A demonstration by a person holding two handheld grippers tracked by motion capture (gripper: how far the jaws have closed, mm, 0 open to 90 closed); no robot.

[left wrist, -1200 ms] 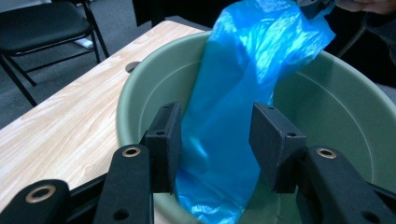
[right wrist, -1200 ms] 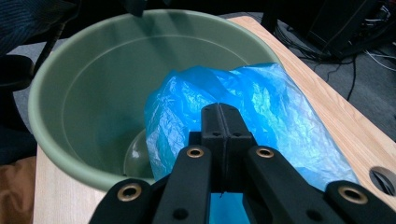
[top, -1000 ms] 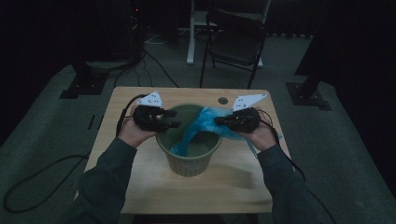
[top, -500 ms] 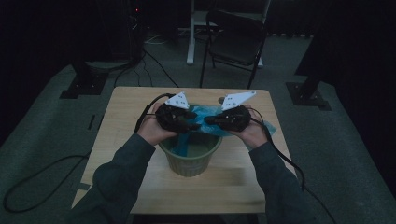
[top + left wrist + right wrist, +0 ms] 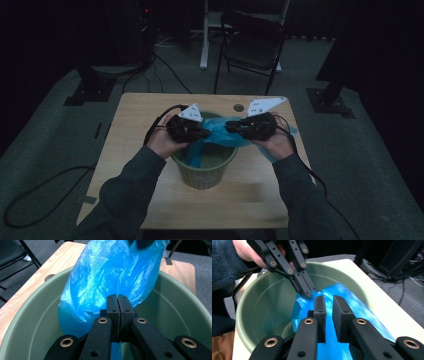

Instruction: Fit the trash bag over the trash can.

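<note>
A green bin stands on the wooden table. A blue plastic bag lies across the bin's mouth and hangs inside. Both grippers meet over the bin. My left gripper has just closed; in the left gripper view its jaws are pressed together on the edge of the bag, above the bin. My right gripper has just been opening: a narrow gap stands between its pads, with the bag under them. The left gripper touches the bag just beyond.
A round hole is cut in the table behind the bin. A dark folding chair stands beyond the far edge. Cables run across the grey floor at the left. Bare tabletop lies in front of the bin.
Both hands have come together over the bin, the left from the left rim to the middle. The bag now stretches between them. The left jaws have shut on the bag.
</note>
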